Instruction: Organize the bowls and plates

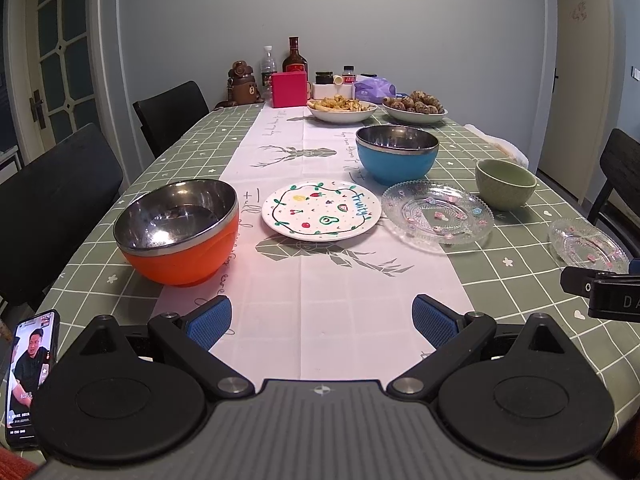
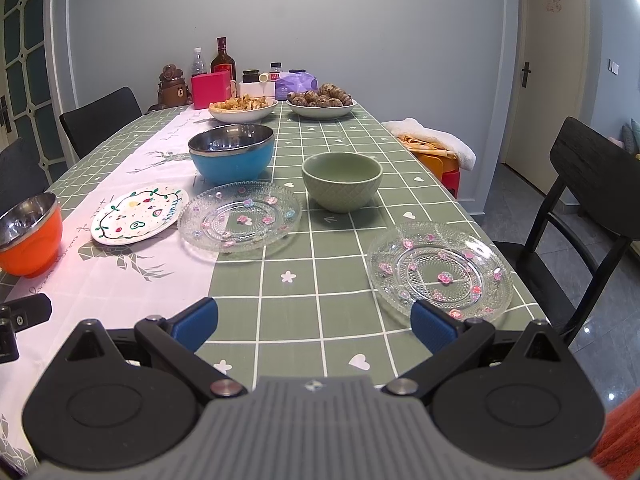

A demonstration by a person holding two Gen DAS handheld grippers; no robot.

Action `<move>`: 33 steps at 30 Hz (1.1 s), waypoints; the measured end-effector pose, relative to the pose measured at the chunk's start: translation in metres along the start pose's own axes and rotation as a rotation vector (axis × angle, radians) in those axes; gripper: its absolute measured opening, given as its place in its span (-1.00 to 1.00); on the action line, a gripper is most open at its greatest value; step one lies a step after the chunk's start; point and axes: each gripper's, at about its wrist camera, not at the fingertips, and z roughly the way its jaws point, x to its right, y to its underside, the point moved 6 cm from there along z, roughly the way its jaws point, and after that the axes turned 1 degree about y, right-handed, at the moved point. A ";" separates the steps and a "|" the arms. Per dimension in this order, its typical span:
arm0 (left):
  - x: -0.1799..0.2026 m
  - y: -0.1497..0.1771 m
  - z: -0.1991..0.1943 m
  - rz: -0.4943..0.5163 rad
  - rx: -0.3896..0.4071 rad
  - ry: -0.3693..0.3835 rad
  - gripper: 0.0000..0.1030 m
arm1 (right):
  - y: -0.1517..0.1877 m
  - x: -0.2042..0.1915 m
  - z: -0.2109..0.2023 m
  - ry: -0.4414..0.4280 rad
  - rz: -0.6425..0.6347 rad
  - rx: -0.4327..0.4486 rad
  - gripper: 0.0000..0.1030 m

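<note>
**A:** So what's on the worktop (image 1: 192, 136)? Biggest stuff first.

**B:** I'll use the fruity-print plate (image 1: 321, 209) as the anchor. The orange bowl (image 1: 178, 232) sits just left of it, steel inside, nothing in it. The blue bowl (image 1: 396, 154) is behind it to the right, same steel lining. A glass plate (image 1: 438, 212) with pink dots is right beside the fruity one on its right, and the rims look nearly touching, can't say for sure. A green bowl (image 2: 342, 180) sits past that glass plate. A second glass plate (image 2: 440, 270) is well off to the right, near the worktop's edge.

**A:** Grippers?

**B:** Left gripper (image 1: 322, 318) hangs over the white runner in front of the fruity plate, fingers spread wide, holding nothing. Right gripper (image 2: 314, 318) is the same, fingers apart and empty; its right finger (image 2: 434, 326) overlaps the near rim of that second glass plate, contact unclear.

**A:** Anything in the way?

**B:** Two food dishes (image 1: 342, 110) and a bunch of bottles and boxes (image 1: 290, 88) at the far end, well behind the fruity plate. A phone (image 1: 30, 376) sits at the near left, partly cut off. Labels are too small to read.
</note>
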 end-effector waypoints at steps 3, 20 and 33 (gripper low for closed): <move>0.000 0.000 0.000 -0.001 0.000 0.001 1.00 | 0.000 0.000 0.000 0.000 0.001 0.000 0.95; -0.001 0.000 0.000 -0.001 -0.002 -0.002 1.00 | 0.002 0.000 0.003 -0.002 0.000 -0.011 0.95; -0.001 0.001 0.000 -0.005 -0.002 0.000 1.00 | 0.004 0.000 0.005 -0.002 0.001 -0.016 0.95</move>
